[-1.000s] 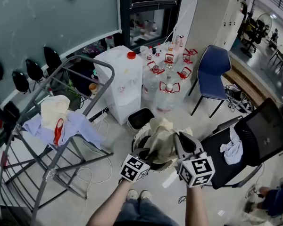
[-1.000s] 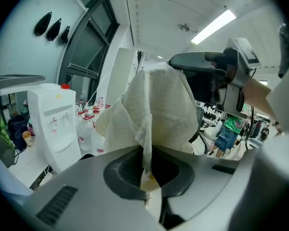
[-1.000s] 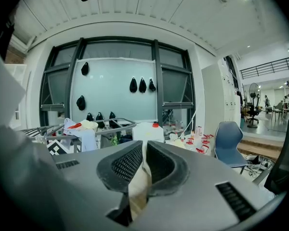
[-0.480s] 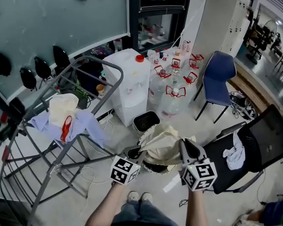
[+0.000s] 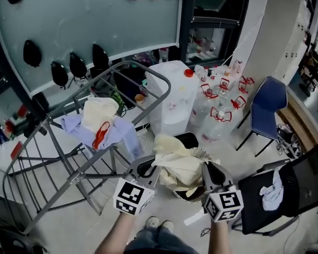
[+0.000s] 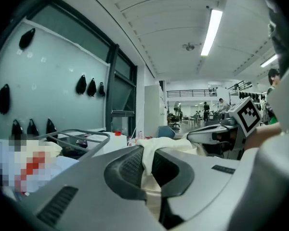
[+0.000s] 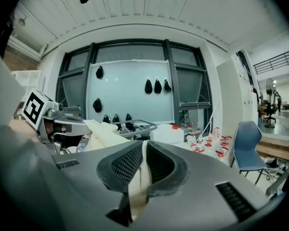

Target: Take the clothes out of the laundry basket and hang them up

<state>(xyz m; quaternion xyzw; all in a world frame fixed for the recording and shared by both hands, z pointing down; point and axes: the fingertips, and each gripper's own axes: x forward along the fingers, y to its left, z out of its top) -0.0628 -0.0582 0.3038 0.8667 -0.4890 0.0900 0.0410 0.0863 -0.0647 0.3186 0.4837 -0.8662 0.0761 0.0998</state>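
Observation:
A cream garment (image 5: pixel 176 162) hangs stretched between my two grippers, above the white laundry basket (image 5: pixel 207 155), most of which it hides. My left gripper (image 5: pixel 148 169) is shut on the garment's left edge, and in the left gripper view (image 6: pixel 148 159) the cloth shows pinched between the pads. My right gripper (image 5: pixel 209 170) is shut on the right edge, with fabric squeezed between its jaws (image 7: pixel 144 163). The grey drying rack (image 5: pixel 141 70) stands to the left. It holds a cream cloth (image 5: pixel 98 111), a light blue shirt (image 5: pixel 74 126) and a red item (image 5: pixel 100 134).
A white box with a red cap (image 5: pixel 175 95) and water bottles (image 5: pixel 217 110) stand behind the basket, and a black bin (image 5: pixel 186 138) beside it. A blue chair (image 5: pixel 268 101) is at the right. A black chair (image 5: pixel 302 187) holds a white cloth (image 5: pixel 272 190).
Both grippers have lifted the cream garment up from the basket. The left one has risen more and swung left toward the rack. The cloth is now spread between them.

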